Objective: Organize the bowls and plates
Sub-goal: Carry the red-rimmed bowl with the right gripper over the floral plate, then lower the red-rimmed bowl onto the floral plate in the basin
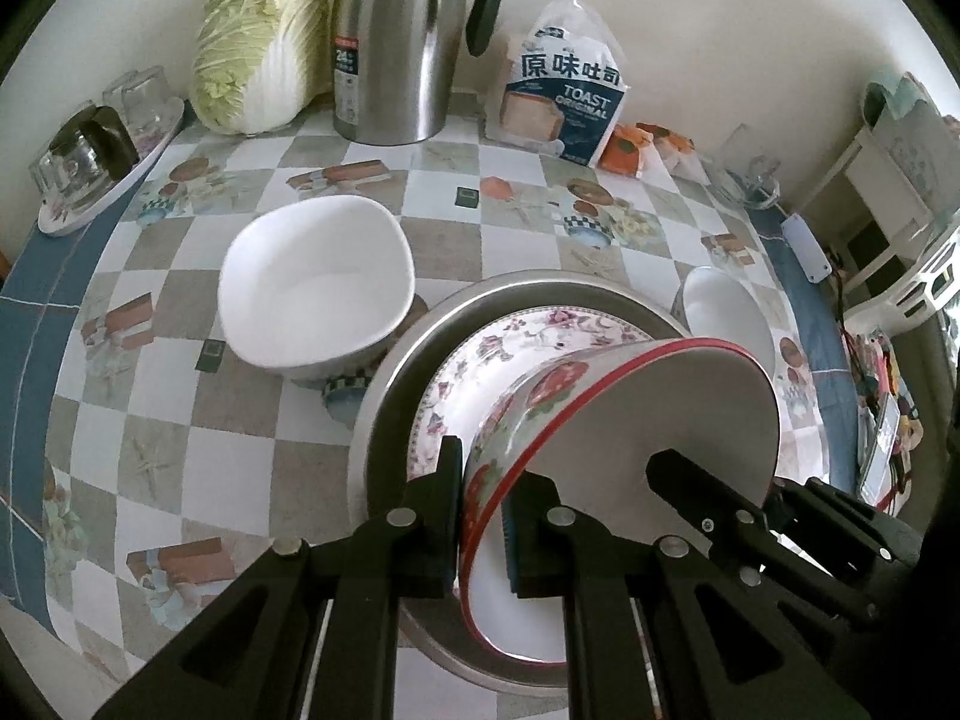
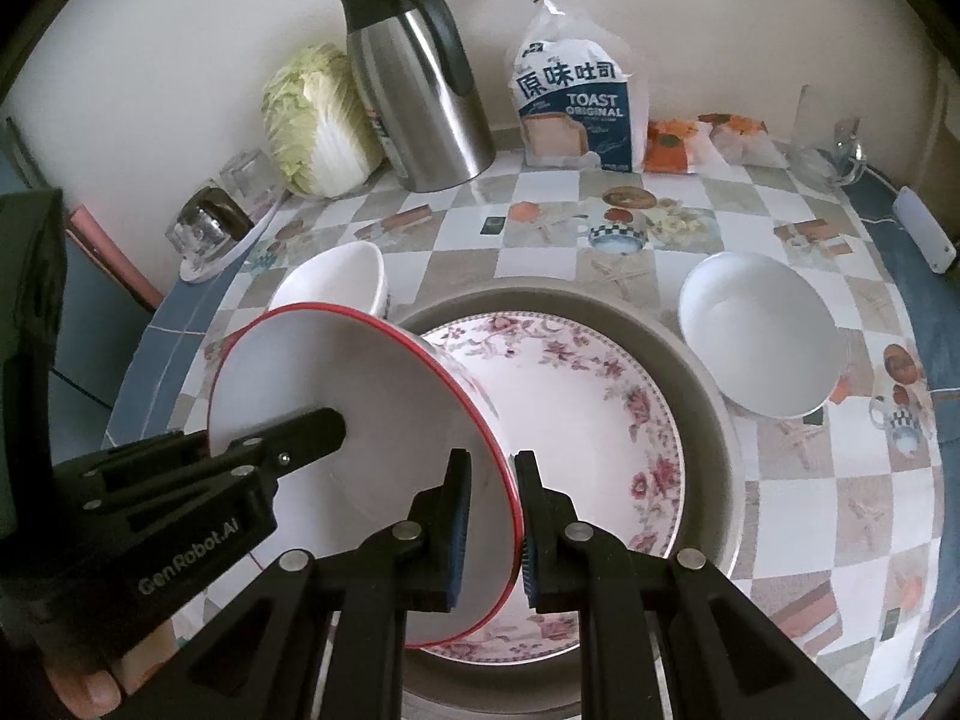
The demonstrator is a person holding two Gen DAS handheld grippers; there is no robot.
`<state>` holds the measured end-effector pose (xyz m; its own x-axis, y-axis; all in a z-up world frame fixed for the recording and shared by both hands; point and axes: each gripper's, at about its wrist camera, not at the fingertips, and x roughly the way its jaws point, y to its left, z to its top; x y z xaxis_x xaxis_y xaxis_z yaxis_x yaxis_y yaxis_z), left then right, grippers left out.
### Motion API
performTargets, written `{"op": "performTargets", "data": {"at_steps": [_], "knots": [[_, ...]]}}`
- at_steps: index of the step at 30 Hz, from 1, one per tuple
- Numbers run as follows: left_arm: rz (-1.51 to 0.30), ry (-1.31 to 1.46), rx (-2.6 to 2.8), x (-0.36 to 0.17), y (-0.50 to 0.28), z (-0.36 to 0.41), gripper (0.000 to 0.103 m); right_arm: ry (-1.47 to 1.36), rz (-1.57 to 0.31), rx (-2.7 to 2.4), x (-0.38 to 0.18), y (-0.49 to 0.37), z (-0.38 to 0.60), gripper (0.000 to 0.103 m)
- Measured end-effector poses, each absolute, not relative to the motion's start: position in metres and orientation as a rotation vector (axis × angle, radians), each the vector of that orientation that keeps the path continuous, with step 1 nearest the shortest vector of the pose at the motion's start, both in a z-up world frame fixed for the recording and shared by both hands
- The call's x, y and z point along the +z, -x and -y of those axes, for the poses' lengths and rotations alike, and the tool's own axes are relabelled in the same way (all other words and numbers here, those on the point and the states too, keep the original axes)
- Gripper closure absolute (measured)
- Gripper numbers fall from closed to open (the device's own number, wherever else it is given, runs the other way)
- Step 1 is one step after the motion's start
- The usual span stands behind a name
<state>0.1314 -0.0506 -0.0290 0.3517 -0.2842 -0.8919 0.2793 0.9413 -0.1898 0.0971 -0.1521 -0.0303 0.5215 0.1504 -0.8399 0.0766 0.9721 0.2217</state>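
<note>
While tilted above floral plate [image 2: 600, 408], red-rimmed bowl [image 1: 630, 420] pinched at rim by left fingers [image 1: 447, 516] and right fingers [image 2: 459, 516], nearly closed.

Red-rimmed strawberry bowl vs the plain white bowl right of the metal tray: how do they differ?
The red-rimmed strawberry-print bowl is tipped on its side; the plain white bowl sits upright. The strawberry bowl is clamped at its rim by the left gripper and right gripper, over the floral plate in the round metal tray; the white bowl rests untouched on the checked tablecloth. Both have empty white interiors.
</note>
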Motion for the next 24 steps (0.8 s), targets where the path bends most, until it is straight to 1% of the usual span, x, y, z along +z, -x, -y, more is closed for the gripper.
{"op": "performTargets", "data": {"at_steps": [24], "knots": [[-1.234,-0.02,-0.375,-0.056,-0.141,0.071,0.093,-0.296,-1.094,0.007,-0.059,-0.102,0.173,0.087]]}}
